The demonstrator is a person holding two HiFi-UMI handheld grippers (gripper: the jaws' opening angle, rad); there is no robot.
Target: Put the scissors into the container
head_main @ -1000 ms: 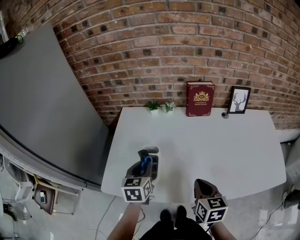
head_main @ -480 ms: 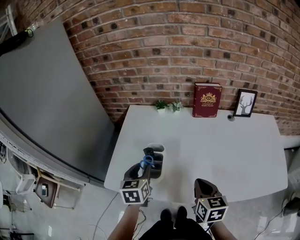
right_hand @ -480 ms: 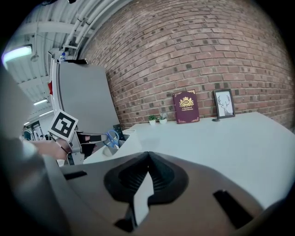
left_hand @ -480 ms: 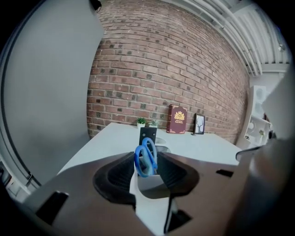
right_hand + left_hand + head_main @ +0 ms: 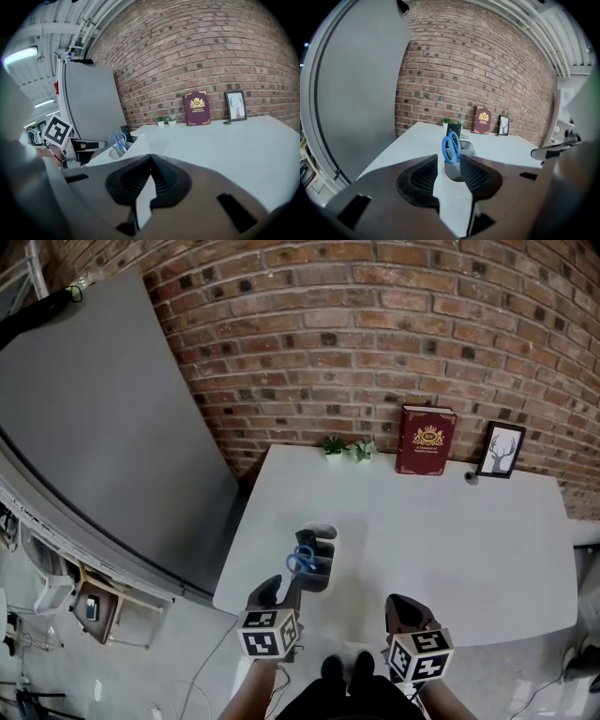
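The blue-handled scissors (image 5: 301, 560) stand handles-up in the grey desk container (image 5: 322, 534) near the white table's front left corner. My left gripper (image 5: 279, 589) is just in front of it at the table's near edge. Its jaws have just been opening and now stand open with nothing between them. In the left gripper view the scissors (image 5: 451, 147) rise from the container (image 5: 468, 144) just past the open left gripper (image 5: 449, 164). My right gripper (image 5: 405, 607) hovers at the near edge to the right, shut and empty. The right gripper view shows the scissors (image 5: 117, 139) far left.
A red book (image 5: 427, 440), a small framed picture (image 5: 502, 450) and two tiny potted plants (image 5: 347, 448) line the table's back edge against the brick wall. A large grey panel (image 5: 94, 427) stands to the table's left. The white table (image 5: 450, 540) spreads to the right of the container.
The left gripper has let go of the scissors and drawn back from the container toward the near edge; the scissors stay standing in it. The right gripper has kept still.
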